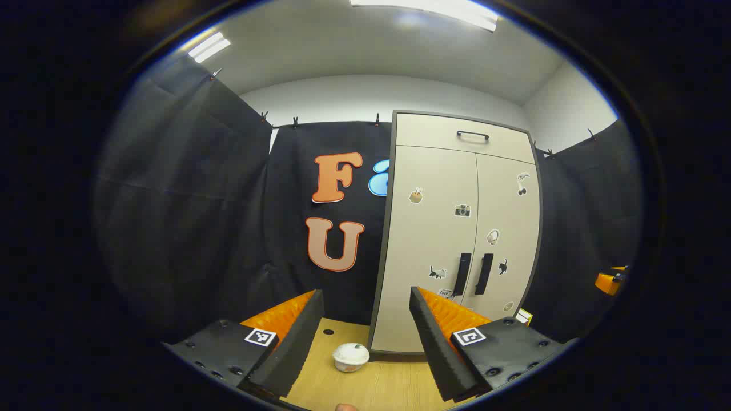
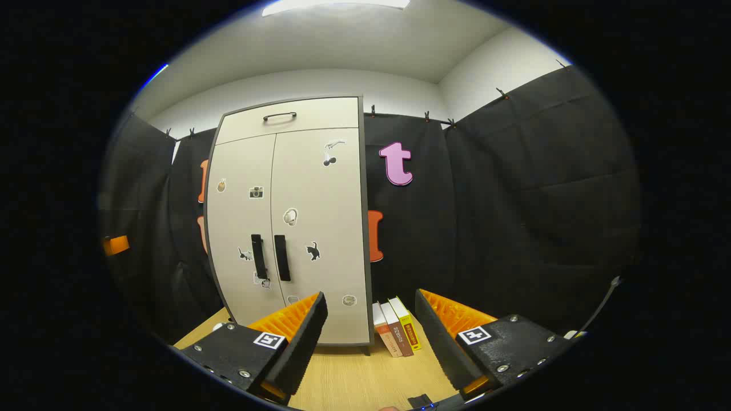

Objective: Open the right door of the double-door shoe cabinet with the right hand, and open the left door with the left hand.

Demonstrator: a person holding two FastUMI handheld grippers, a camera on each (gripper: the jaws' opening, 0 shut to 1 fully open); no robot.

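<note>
A cream double-door shoe cabinet stands on the wooden table with both doors closed. Two black vertical handles sit side by side at the middle seam: the left handle and the right handle. Small stickers dot the doors, and a top drawer carries a black handle. My left gripper is open, well short of the cabinet and to its left. Short of the cabinet's lower right corner, my right gripper also stands open. Nothing lies between either pair of fingers.
A small white lidded cup sits on the wooden table by the cabinet's lower left corner. Three books lean against the black cloth to the cabinet's right. The other gripper shows at the edge.
</note>
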